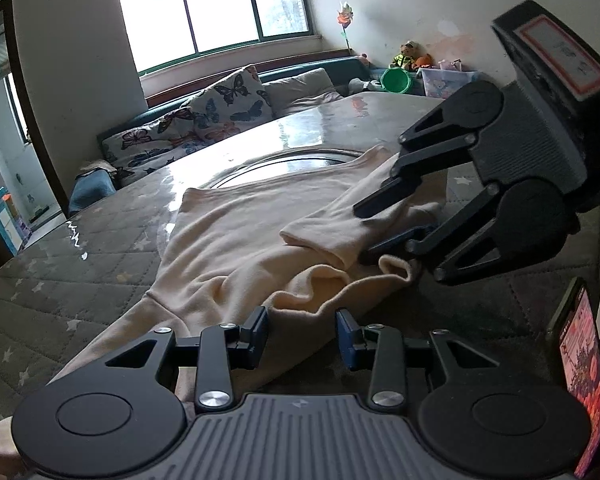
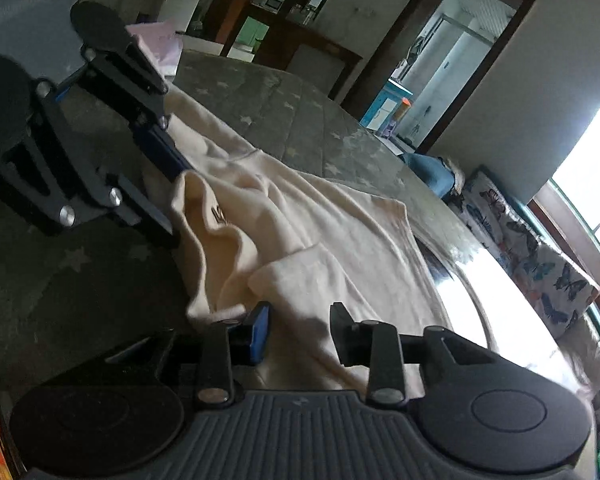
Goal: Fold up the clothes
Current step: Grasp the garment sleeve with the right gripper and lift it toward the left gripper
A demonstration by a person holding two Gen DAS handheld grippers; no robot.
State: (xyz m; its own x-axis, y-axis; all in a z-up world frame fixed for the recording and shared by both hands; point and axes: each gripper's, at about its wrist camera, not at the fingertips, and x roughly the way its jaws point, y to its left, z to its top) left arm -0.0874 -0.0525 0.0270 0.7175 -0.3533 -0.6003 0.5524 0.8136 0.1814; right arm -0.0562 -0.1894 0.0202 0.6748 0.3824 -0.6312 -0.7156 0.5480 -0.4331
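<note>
Cream top (image 1: 236,236) fills the middle of the left wrist view on a grey quilted cover (image 1: 60,280); the left gripper (image 1: 302,330) at the bottom has its jaws apart over the hem, while the right gripper (image 1: 362,232) at centre right straddles a folded sleeve (image 1: 328,228), grip unclear. Right wrist view: the top runs from centre to lower right, right gripper jaws parted above the cloth, left gripper at upper left by its edge

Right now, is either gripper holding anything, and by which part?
Left gripper: open, nothing held. Right gripper straddles the folded sleeve of the cream top, above the cuff; whether its pads pinch cannot be told.
</note>
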